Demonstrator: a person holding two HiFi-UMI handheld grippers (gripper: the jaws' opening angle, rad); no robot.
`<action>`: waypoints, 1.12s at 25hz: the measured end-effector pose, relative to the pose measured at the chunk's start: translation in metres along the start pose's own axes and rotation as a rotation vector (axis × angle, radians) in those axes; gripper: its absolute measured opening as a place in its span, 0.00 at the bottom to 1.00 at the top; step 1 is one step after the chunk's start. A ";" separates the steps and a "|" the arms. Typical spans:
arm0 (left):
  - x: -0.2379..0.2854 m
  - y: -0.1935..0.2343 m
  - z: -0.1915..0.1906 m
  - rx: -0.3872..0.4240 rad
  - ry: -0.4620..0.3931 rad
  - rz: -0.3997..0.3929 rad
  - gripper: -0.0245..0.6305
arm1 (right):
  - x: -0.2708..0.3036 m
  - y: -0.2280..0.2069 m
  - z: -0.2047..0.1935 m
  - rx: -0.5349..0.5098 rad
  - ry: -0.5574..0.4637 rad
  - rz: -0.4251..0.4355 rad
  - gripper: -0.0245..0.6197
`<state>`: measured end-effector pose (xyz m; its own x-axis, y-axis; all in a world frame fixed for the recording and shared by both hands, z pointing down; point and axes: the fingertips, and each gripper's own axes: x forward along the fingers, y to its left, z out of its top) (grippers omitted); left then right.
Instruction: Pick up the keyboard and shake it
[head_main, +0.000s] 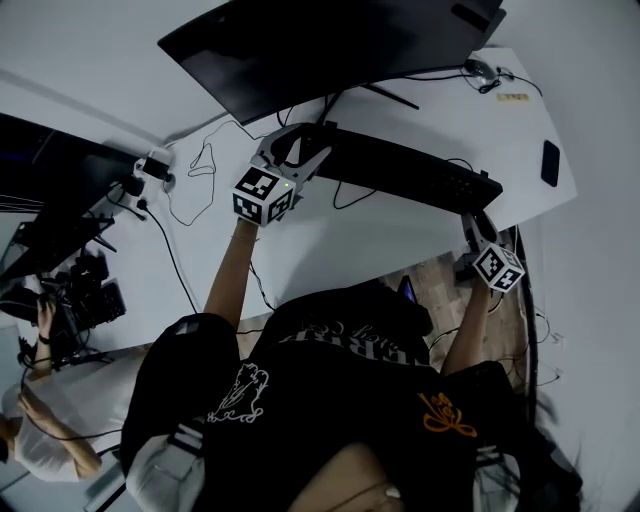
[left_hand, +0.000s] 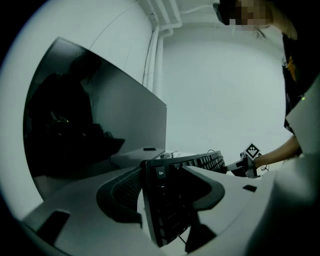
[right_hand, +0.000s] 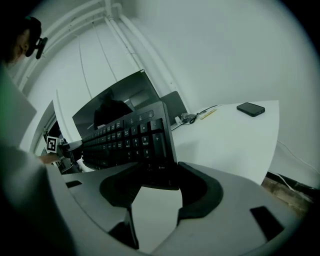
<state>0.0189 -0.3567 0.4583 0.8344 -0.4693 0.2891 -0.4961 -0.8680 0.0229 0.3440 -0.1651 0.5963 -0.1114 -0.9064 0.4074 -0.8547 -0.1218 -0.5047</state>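
Between the jaws of the left gripper (left_hand: 162, 196) the Esc end of the black keyboard (left_hand: 210, 161) is sitting edge-on, with both pads pressing on it. The right gripper (right_hand: 157, 188) is pinching the number-pad end the same way. The keyboard is hanging between them, tilted and seemingly clear of the white desk (head_main: 380, 238), just nearer than the monitor (head_main: 320, 40).

Shaking is the step in hand, and I judge it is going best with both grips squeezing firmly. Both hands should be moving together in short strokes, so neither end is twisting out of its pads.

The monitor's lower edge is looming close on the far side. Loose cables (head_main: 200, 170) are trailing at the left, one possibly the keyboard's own and liable to tug. A phone (right_hand: 251, 109) is lying far right on the desk, well apart. The freest room is lying upward and toward the person, past the desk's near edge.
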 end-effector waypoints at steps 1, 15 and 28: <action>0.009 -0.001 -0.006 -0.012 0.019 -0.007 0.43 | 0.000 -0.007 -0.001 0.002 0.014 -0.013 0.38; 0.112 0.015 -0.116 -0.276 0.283 -0.047 0.42 | 0.033 -0.082 -0.016 -0.001 0.206 -0.151 0.36; 0.134 0.034 -0.169 -0.438 0.383 0.038 0.45 | 0.065 -0.095 0.004 0.018 0.164 -0.223 0.35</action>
<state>0.0731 -0.4214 0.6599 0.7082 -0.3361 0.6209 -0.6451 -0.6654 0.3757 0.4203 -0.2142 0.6674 -0.0033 -0.7788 0.6273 -0.8581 -0.3199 -0.4017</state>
